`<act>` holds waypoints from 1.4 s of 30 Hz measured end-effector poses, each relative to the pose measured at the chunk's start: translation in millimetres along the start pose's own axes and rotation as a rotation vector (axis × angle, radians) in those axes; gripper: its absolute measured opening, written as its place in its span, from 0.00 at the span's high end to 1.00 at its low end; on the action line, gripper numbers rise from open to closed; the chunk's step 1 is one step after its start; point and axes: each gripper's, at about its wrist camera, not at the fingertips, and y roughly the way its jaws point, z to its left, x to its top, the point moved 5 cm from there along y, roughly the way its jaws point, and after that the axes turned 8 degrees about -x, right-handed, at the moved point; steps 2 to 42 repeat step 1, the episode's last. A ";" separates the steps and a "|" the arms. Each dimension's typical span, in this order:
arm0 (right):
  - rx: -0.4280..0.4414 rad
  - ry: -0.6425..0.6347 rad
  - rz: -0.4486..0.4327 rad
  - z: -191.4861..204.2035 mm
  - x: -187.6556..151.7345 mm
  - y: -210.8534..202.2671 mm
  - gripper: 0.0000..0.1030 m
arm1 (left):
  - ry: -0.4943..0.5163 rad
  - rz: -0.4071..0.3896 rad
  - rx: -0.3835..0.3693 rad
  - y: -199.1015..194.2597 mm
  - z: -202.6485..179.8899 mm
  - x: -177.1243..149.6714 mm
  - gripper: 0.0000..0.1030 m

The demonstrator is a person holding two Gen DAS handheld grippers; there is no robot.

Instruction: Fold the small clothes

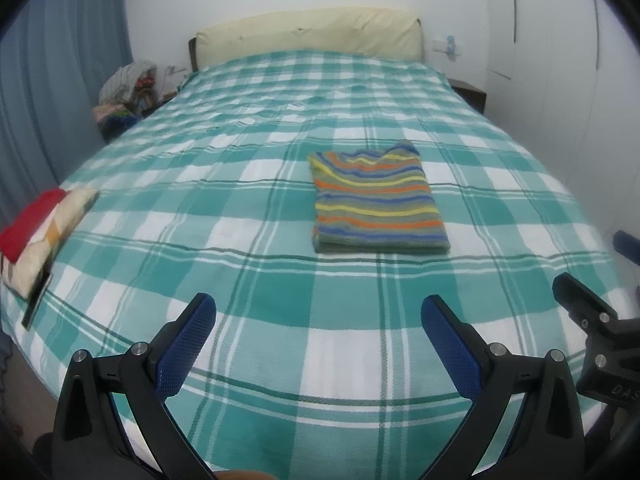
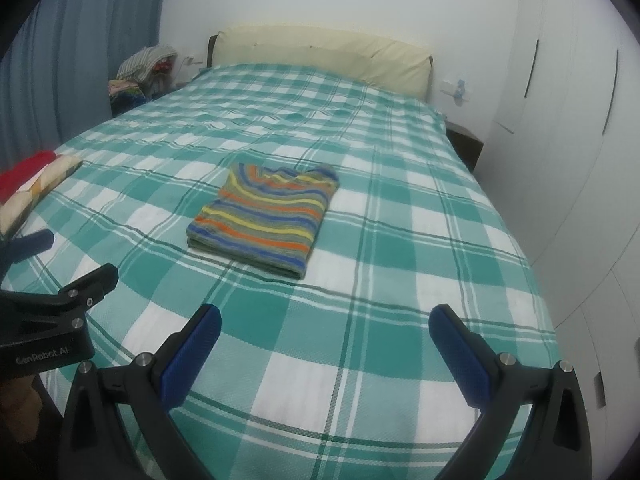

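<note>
**Striped top folded mid-bed, both grippers spread**

The striped top (image 1: 378, 200) (image 2: 264, 220) lies folded in a neat rectangle on the checked bed (image 1: 260, 300) (image 2: 400, 240). The left gripper (image 1: 318, 316) and right gripper (image 2: 325, 326) hang above the near edge, fingers wide apart, holding nothing. A red-and-cream stack (image 1: 36, 232) (image 2: 32, 184) sits at the left edge.

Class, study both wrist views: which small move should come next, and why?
Probably carry the left gripper toward the red and cream folded stack at the bed's left edge to fetch another piece, since the multicoloured striped knit garment already lies folded and both grippers are open, empty.
</note>
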 end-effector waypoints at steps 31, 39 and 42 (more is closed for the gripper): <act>0.002 0.001 0.002 0.0 -0.3 0.5 0.01 | 0.007 -0.007 0.011 -0.6 -0.6 0.1 0.00; 0.002 0.001 0.002 0.0 -0.3 0.5 0.01 | 0.007 -0.007 0.011 -0.6 -0.6 0.1 0.00; 0.002 0.001 0.002 0.0 -0.3 0.5 0.01 | 0.007 -0.007 0.011 -0.6 -0.6 0.1 0.00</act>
